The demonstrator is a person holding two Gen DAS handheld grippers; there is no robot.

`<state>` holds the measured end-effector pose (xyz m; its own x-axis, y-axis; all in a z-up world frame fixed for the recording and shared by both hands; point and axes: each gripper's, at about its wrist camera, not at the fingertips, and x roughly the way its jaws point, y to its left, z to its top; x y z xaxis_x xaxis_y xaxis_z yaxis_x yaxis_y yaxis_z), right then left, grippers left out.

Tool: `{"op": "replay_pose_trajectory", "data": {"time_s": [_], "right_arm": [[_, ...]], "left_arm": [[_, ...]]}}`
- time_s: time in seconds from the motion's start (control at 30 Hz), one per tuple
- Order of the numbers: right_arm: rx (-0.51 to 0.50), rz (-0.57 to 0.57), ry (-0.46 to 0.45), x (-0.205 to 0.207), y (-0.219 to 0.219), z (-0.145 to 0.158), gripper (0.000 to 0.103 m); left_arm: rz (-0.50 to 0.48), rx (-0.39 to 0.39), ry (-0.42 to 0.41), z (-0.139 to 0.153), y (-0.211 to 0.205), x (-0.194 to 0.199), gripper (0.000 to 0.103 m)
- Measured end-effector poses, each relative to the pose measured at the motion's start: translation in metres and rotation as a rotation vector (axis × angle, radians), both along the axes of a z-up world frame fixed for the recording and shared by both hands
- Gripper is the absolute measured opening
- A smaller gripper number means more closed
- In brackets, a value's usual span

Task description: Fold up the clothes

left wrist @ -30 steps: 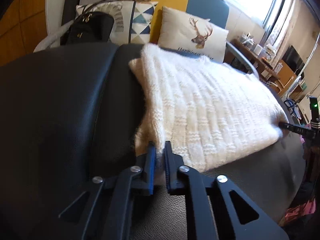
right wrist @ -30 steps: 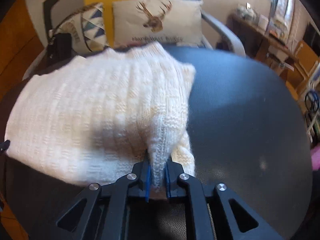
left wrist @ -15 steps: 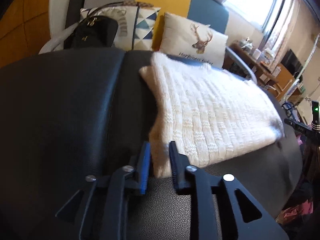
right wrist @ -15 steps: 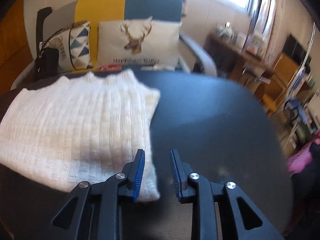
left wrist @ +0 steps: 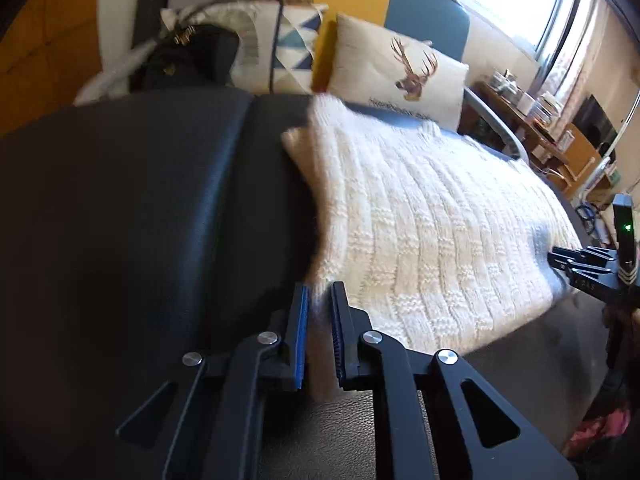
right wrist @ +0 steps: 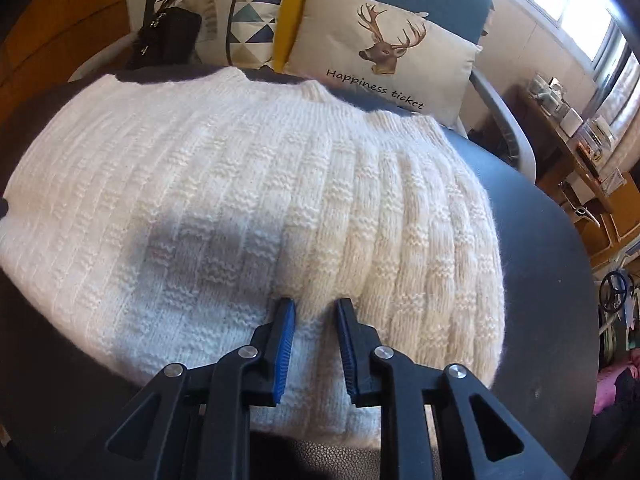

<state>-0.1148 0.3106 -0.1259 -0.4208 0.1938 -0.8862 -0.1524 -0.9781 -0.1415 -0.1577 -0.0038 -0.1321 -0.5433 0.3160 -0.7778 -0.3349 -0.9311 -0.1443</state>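
A white knitted sweater [left wrist: 420,232] lies folded flat on a black leather surface [left wrist: 120,220]. At its near left corner sits my left gripper [left wrist: 320,292]; the jaws are closing and the blue pads pinch the knit. In the right wrist view the sweater [right wrist: 240,200] fills the middle. My right gripper [right wrist: 314,304] hovers over its near edge right of centre, jaws closing with a ridge of knit between the pads, which do not press it. The right gripper [left wrist: 568,258] also shows at the sweater's far right edge in the left wrist view.
Behind the surface stands a yellow and blue armchair holding a deer-print cushion [right wrist: 384,52], a triangle-pattern cushion [right wrist: 248,12] and a black handbag [left wrist: 188,56]. A cluttered wooden desk [right wrist: 580,132] is at the right. Bare black leather [right wrist: 540,260] lies right of the sweater.
The right gripper let go of the sweater's corner, swung out to the right, then came back left over the near edge. The left gripper loosened and narrowed again on its corner.
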Motion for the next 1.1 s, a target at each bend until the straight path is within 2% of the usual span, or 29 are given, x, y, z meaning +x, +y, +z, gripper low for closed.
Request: {"op": "replay_pose_trajectory", "data": {"time_s": [0.07, 0.1, 0.17, 0.37, 0.43, 0.47, 0.53, 0.6, 0.67, 0.73, 0.77, 0.8, 0.83, 0.97, 1.1], "right_arm": [[-0.026, 0.006, 0.007, 0.001, 0.003, 0.003, 0.023], [-0.036, 0.008, 0.013, 0.002, 0.004, 0.004, 0.024], [-0.038, 0.005, 0.021, 0.003, 0.005, 0.004, 0.024], [-0.006, 0.017, 0.026, 0.001, 0.005, 0.001, 0.025], [-0.003, 0.024, 0.027, 0.001, 0.006, 0.001, 0.025], [-0.006, 0.024, 0.029, 0.001, 0.007, 0.0, 0.025], [-0.026, 0.014, 0.034, 0.001, 0.011, 0.002, 0.023], [-0.064, -0.004, 0.044, 0.002, 0.018, 0.006, 0.013], [-0.135, -0.037, 0.096, 0.004, 0.033, 0.021, 0.013], [-0.191, -0.068, 0.155, 0.007, 0.05, 0.038, 0.02], [-0.196, -0.083, 0.182, 0.007, 0.058, 0.048, 0.026], [-0.192, -0.1, 0.204, 0.007, 0.066, 0.056, 0.026], [-0.172, -0.115, 0.211, 0.003, 0.073, 0.061, 0.026], [-0.107, -0.137, 0.152, -0.031, 0.099, 0.057, 0.027], [-0.078, -0.154, 0.015, -0.064, 0.117, 0.027, 0.027]], "left_arm": [[0.005, -0.009, 0.044, 0.01, 0.002, 0.0, 0.017], [0.008, -0.008, 0.061, 0.016, 0.004, -0.003, 0.023], [0.009, 0.017, 0.058, 0.022, 0.008, -0.019, 0.028], [-0.015, 0.075, -0.092, 0.004, 0.02, -0.074, 0.03], [-0.002, 0.031, -0.084, -0.005, 0.023, -0.08, 0.023], [0.01, 0.004, -0.083, -0.01, 0.023, -0.081, 0.01], [0.023, 0.007, -0.089, -0.016, 0.023, -0.081, 0.008], [0.016, 0.015, -0.058, -0.01, 0.024, -0.075, 0.008], [0.011, 0.04, -0.02, 0.002, 0.021, -0.068, 0.008], [0.006, 0.057, -0.002, 0.011, 0.019, -0.066, 0.015], [0.01, 0.054, 0.013, 0.015, 0.018, -0.066, 0.024], [0.006, 0.049, 0.021, 0.017, 0.019, -0.068, 0.032], [0.001, 0.04, 0.023, 0.018, 0.021, -0.071, 0.033], [-0.005, -0.013, -0.022, 0.007, 0.031, -0.096, 0.034], [-0.021, -0.035, -0.075, -0.007, 0.038, -0.115, 0.034]]}}
